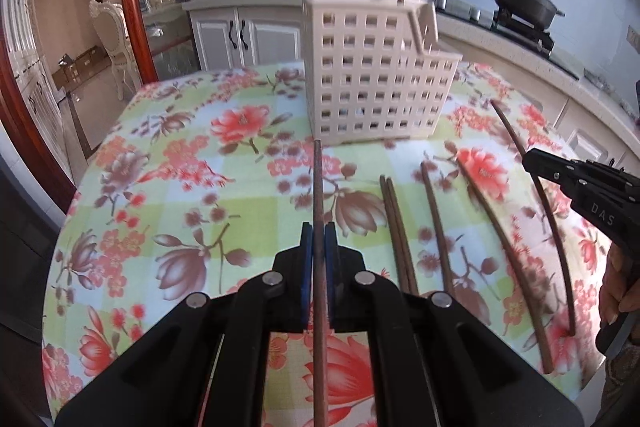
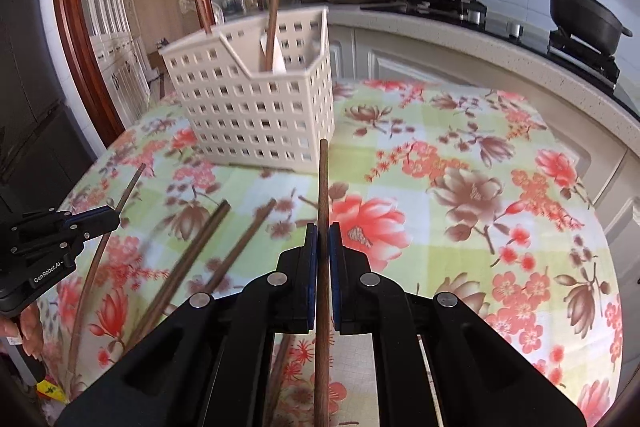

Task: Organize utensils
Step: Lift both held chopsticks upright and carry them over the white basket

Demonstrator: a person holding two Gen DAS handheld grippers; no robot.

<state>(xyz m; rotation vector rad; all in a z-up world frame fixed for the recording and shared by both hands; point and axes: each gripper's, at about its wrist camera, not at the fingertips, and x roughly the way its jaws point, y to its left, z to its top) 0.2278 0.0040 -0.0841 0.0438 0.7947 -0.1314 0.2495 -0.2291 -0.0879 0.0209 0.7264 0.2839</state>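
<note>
Clamping one chopstick [image 1: 319,195] | left gripper [image 1: 319,239]; right gripper [image 2: 323,239] likewise | holder [image 1: 376,75] ahead, apart

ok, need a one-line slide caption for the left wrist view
Left claw shut on a chopstick, aimed at the white slotted holder; more chopsticks lie on the floral tablecloth.

Left of the white perforated plastic utensil holder [image 1: 376,75] the floral tablecloth [image 1: 168,163] lies open; loose brown wooden chopsticks [image 1: 436,223] clutter its right.
</note>
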